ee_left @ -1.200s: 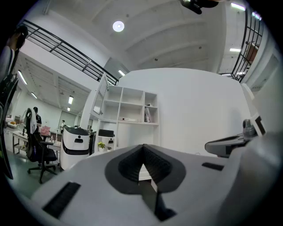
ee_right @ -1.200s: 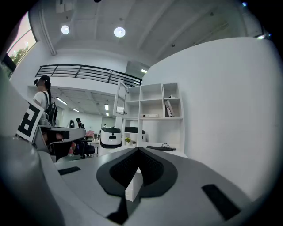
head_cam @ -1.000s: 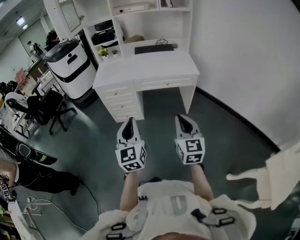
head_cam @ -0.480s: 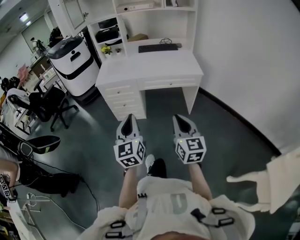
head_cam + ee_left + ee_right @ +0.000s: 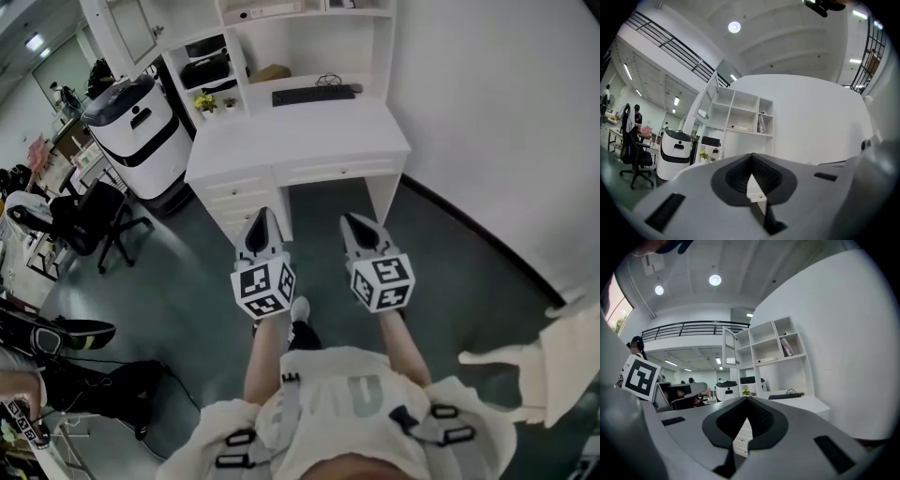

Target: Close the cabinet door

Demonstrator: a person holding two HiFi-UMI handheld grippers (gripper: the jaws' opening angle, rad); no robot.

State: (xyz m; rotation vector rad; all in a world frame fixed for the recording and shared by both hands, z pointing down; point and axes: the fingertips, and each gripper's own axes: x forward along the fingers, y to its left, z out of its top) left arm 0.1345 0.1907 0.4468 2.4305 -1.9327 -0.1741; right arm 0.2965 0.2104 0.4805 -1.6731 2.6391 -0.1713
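The cabinet door, a white frame with a glass pane, stands swung open at the upper left of the white shelf unit above the desk. It also shows in the left gripper view as the cabinet door and in the right gripper view as the cabinet door. My left gripper and right gripper are held side by side over the floor, pointing at the desk and well short of it. The jaws of both the left gripper and the right gripper are shut, with nothing between them.
A white and black machine stands left of the desk, with an office chair beside it. A keyboard and a small plant lie on the desk. A white wall runs along the right. A pale cloth hangs at lower right.
Both grippers have moved forward toward the desk, which now sits nearer in the head view. A shoe has come into view below them. Both stay shut.
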